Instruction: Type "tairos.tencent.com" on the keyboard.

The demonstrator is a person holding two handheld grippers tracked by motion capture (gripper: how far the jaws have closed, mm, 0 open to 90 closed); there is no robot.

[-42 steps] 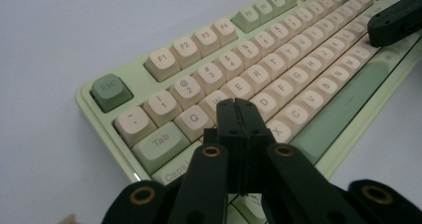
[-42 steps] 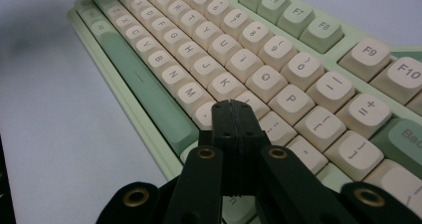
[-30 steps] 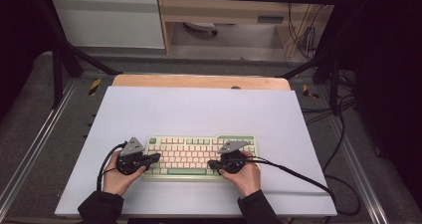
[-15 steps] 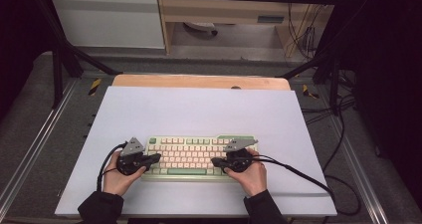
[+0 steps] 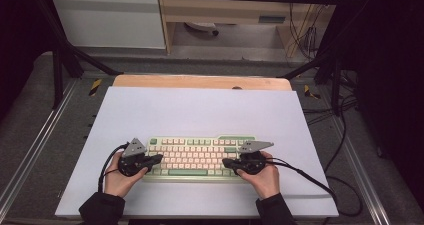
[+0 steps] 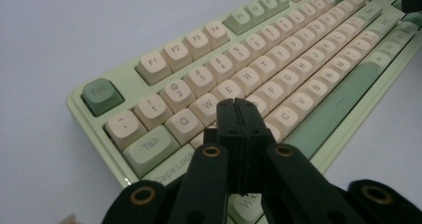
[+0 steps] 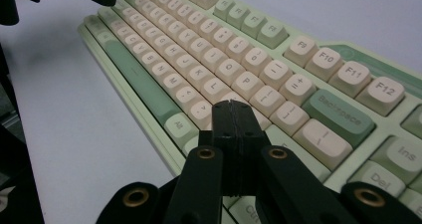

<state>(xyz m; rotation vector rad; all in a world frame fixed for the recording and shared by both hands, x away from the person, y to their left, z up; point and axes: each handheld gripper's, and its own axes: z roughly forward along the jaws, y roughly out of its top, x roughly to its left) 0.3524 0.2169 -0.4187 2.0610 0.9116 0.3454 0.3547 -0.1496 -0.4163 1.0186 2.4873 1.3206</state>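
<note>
Apparently mid-typing: both the left gripper [image 5: 159, 158] and right gripper [image 5: 226, 163] are pinched closed, empty, poised over the keyboard [image 5: 197, 156]; no telling how much remains.

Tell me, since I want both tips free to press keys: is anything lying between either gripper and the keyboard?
Nothing visible. The left gripper and right gripper, both jaws shut and empty, hang directly over the keyboard keys, with nothing lying on the keys beneath them.

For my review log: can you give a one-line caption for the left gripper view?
Left gripper, jaws shut, poised over the left letter keys of a green keyboard on a pale table.
</note>
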